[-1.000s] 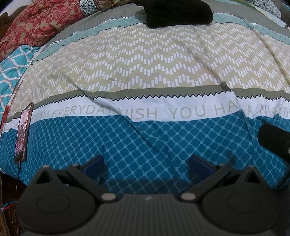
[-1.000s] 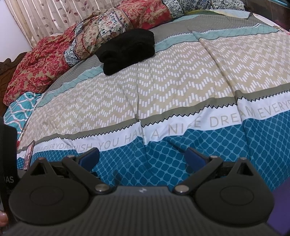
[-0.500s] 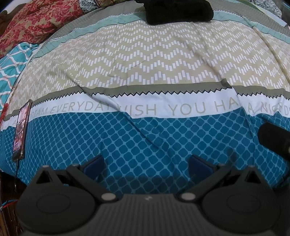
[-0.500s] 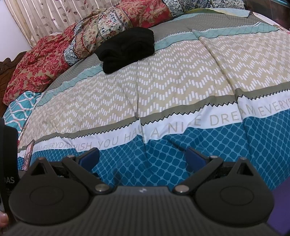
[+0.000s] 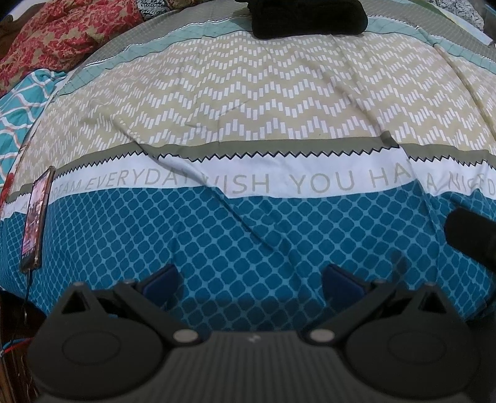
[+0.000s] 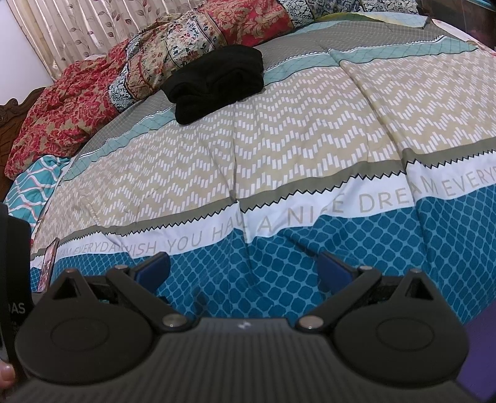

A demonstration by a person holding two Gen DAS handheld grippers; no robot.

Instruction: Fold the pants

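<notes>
A bed fills both views, covered by a quilt (image 5: pixel 248 102) printed in bands. The band nearest the foot edge is blue with a teal lattice. Above it runs a white strip with grey capital letters. In the left wrist view the strip reads "EVERYDAY", partly creased, then "WISH YOU HA" and "A NICE", with folds hiding some letters. In the right wrist view it reads "YOU HAVE A NICE DREAM EVERY", running off the right side. Above the strip come a grey zigzag-edged band, a wide tan band with white chevrons, then pale teal and grey bands toward the head of the bed.

The pants (image 6: pixel 217 80) are black and lie as a thick, compact bundle with soft rolled edges, on the teal and grey bands near the head of the bed, just in front of a heap of red and floral bedding (image 6: pixel 148 71). In the left wrist view the pants (image 5: pixel 310 15) sit at the far top, partly cut off. No label shows on them.

A phone (image 5: pixel 35 220) with a lit screen lies at the quilt's left edge, across the white strip.

The left gripper (image 5: pixel 251 279) hovers over the blue band near the foot edge, its blue-tipped jaws spread wide, holding nothing. The right gripper (image 6: pixel 243 268) does the same, jaws wide apart and empty. At the far left of the right wrist view stands a dark object (image 6: pixel 15 279) with white letters "AS" readable.
</notes>
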